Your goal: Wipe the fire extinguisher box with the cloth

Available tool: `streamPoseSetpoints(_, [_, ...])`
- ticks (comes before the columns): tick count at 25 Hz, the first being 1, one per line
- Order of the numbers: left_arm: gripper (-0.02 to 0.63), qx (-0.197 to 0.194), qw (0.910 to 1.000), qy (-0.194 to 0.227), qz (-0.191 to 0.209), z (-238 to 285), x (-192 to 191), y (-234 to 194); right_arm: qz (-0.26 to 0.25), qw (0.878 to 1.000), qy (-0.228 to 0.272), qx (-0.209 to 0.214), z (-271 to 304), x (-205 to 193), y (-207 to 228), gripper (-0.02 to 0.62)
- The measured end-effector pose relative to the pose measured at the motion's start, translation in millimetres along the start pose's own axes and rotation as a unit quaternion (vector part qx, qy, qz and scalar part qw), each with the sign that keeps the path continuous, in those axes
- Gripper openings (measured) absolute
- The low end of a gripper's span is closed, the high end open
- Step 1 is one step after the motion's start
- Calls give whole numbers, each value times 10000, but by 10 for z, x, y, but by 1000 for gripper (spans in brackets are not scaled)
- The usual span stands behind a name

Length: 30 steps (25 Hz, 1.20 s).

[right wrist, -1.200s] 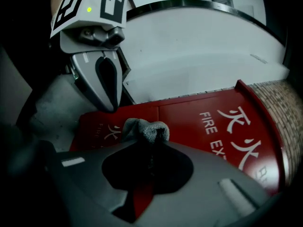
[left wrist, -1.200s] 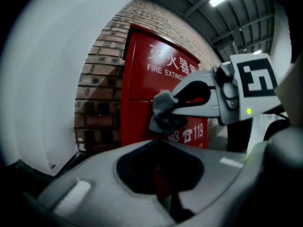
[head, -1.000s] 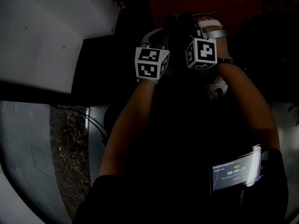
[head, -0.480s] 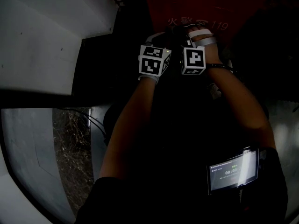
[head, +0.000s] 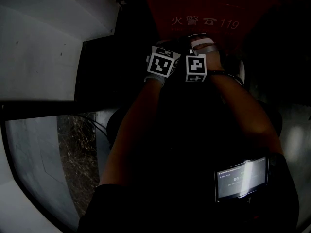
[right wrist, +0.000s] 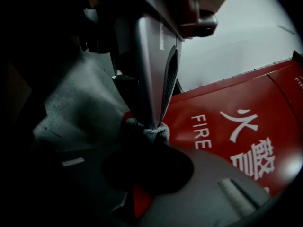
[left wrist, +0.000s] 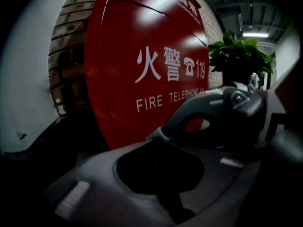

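The fire extinguisher box (left wrist: 142, 56) stands upright against a brick wall (left wrist: 71, 41). It is glossy red with white Chinese characters, a telephone sign, "119" and the words "FIRE TELEPHONE", and light glints on its upper part. In the head view the box (head: 204, 8) lies at the top, just beyond both tools.

The cloth (right wrist: 80, 108) is grey and finely textured. One bunched corner is pinched where the right tool (right wrist: 151, 129) has its jaws pressed together, and the rest spreads off to the left, in front of the red panel (right wrist: 236, 122). The left tool (left wrist: 160, 135) also has its jaws closed on a small grey tuft of the cloth (left wrist: 157, 134), close before the box's lower face.

In the head view the left tool (head: 167, 43) and right tool (head: 201, 39) sit side by side, their marker cubes nearly touching.

A leafy potted plant (left wrist: 236, 56) stands beyond the box's far edge, under a ceiling light (left wrist: 255, 34). A white wall (head: 48, 38) fills the left, and a lit screen (head: 241, 178) is strapped on the right forearm.
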State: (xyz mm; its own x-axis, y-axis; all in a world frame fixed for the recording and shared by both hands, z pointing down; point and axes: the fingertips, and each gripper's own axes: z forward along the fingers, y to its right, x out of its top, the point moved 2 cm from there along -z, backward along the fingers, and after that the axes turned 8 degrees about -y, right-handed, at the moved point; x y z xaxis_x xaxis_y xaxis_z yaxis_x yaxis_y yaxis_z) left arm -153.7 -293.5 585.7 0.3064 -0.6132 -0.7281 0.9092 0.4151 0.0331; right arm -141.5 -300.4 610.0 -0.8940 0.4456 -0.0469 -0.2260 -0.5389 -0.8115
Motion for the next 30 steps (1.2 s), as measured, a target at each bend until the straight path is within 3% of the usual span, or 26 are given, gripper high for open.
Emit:
streamPoseSetpoints(8, [-2, -151, 9989, -438, -104, 110, -147, 14, -7, 9996, 96, 268, 150, 21, -218, 31])
streamPoseSetpoints(17, [-2, -381, 9976, -577, -69, 201, -215, 109, 110, 9978, 243, 601, 166, 49, -357, 32])
streamPoseSetpoints(24, [-2, -96, 9999, 49, -46, -206, 79, 179, 260, 9989, 269, 285, -244, 93, -64, 32])
streamPoseSetpoints(30, [-2, 209, 9916, 1265, 198, -976, 736, 311, 416, 9966, 422, -568, -1012, 28, 762, 32])
